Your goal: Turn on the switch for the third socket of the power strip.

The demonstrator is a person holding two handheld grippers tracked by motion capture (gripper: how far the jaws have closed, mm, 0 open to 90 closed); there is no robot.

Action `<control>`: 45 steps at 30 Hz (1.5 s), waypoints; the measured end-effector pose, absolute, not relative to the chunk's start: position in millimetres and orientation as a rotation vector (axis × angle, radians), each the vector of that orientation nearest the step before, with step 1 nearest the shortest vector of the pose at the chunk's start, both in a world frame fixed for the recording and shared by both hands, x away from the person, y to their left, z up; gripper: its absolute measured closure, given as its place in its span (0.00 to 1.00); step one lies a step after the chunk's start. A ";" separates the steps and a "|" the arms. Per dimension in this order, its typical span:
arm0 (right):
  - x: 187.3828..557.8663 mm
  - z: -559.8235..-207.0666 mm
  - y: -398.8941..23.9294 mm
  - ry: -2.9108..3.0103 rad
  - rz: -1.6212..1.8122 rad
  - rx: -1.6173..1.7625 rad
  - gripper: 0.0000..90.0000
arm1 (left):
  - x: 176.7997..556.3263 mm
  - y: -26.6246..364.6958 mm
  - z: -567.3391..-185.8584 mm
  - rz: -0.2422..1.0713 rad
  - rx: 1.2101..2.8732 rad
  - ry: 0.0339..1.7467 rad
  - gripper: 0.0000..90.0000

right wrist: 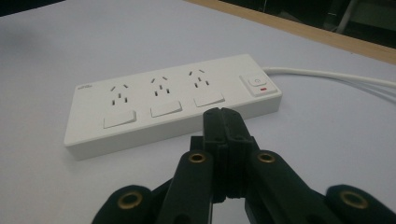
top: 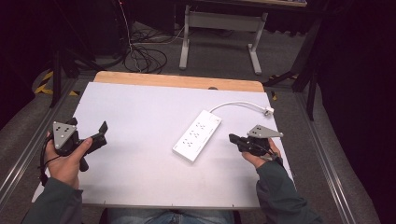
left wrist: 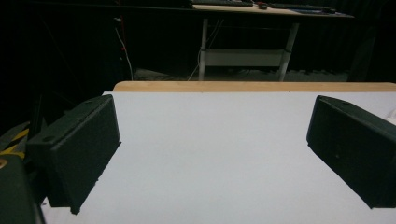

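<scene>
- Nearest me, my right hand-held gripper (right wrist: 227, 122) is clenched on nothing, its tips just short of the power strip (right wrist: 173, 100); judging by this, the work has barely begun; nothing is grasped or pressed yet.
- My left hand-held gripper (top: 95, 135) is released, jaws wide, well apart at 9 o'clock on the table (top: 140, 112).
- White power strip lies right of centre, at about 3 o'clock; its cable (top: 238, 104) runs toward 1 o'clock.
- Small grey marking at its far end is too small to read; the rocker switch (right wrist: 258, 85) shows a red mark.
</scene>
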State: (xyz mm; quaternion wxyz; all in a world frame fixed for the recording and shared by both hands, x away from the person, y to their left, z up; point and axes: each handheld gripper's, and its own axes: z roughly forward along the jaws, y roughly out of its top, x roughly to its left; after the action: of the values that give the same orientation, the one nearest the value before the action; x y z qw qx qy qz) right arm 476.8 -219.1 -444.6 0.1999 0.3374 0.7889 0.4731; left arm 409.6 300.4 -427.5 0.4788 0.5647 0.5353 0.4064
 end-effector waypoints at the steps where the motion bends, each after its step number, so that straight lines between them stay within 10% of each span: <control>1: 476.8 -444.7 -218.5 2.205 1.324 0.947 1.00 | 409.6 300.4 -427.7 0.993 1.377 1.307 0.03; 45: 482.9 -447.5 -193.5 2.298 1.329 0.862 1.00 | 402.7 306.1 -428.3 1.007 1.371 1.323 0.04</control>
State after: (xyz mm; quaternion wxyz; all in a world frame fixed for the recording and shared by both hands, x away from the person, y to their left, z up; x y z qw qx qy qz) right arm 482.9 -193.5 -447.5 0.1743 0.3039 0.8107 0.4690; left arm 402.7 306.1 -428.3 0.4734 0.5605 0.5405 0.4117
